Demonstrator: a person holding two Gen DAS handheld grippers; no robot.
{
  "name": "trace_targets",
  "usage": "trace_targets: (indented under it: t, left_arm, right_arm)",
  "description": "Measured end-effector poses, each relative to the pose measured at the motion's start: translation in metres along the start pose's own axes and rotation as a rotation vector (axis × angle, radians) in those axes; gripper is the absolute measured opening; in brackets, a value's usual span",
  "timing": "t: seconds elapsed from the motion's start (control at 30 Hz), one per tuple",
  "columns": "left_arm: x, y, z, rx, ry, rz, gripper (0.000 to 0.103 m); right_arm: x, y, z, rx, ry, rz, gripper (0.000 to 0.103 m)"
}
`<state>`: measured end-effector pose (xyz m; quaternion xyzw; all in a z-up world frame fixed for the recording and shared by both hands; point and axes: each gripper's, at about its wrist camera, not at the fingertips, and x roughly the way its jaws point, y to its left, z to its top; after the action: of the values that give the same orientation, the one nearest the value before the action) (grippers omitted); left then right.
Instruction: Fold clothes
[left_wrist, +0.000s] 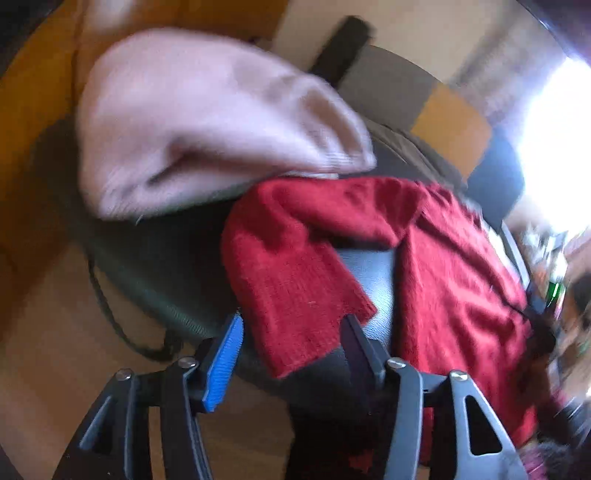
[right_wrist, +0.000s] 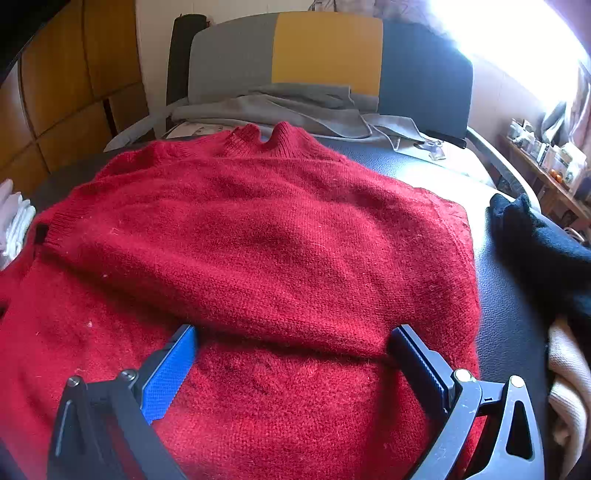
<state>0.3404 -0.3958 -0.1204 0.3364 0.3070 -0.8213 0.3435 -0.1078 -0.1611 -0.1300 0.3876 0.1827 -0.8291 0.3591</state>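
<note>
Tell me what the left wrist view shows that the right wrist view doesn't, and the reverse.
Only the left wrist view: a pale pink knit piled beyond the sleeve, and the open left gripper with the loose red sleeve cuff lying between its jaws, not pinched.

Only the right wrist view: the sweater's collar, a grey garment behind it, a dark garment at the right edge, and the open right gripper over the sweater body.

Both: the red sweater on the dark padded surface.

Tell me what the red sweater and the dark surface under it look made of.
Red sweater: fuzzy knit, probably wool or a wool-like yarn; visible stitch rows, ribbed collar, loose fibres. Dark surface: looks like leather or vinyl; fine pebbled grain with a dull sheen.
</note>
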Motion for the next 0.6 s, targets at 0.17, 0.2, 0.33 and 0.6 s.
trace_targets:
  t: [0.17, 0.2, 0.33, 0.6]
  left_arm:
    - [0.011, -0.042, 0.001, 0.242, -0.049, 0.114, 0.082]
    - [0.018, -0.047, 0.001, 0.294, -0.034, 0.144, 0.082]
    - [0.039, -0.064, -0.001, 0.450, 0.027, 0.240, 0.082]
    - [0.049, -0.048, 0.010, 0.305, 0.082, 0.187, 0.083]
  right_arm:
    - [-0.001, 0.000, -0.001, 0.003, -0.002, -0.002, 0.103]
    - [-0.001, 0.000, -0.001, 0.004, -0.002, -0.002, 0.103]
    - [-0.001, 0.000, -0.001, 0.005, -0.002, -0.001, 0.103]
    - [-0.001, -0.001, 0.000, 0.007, -0.003, 0.003, 0.103]
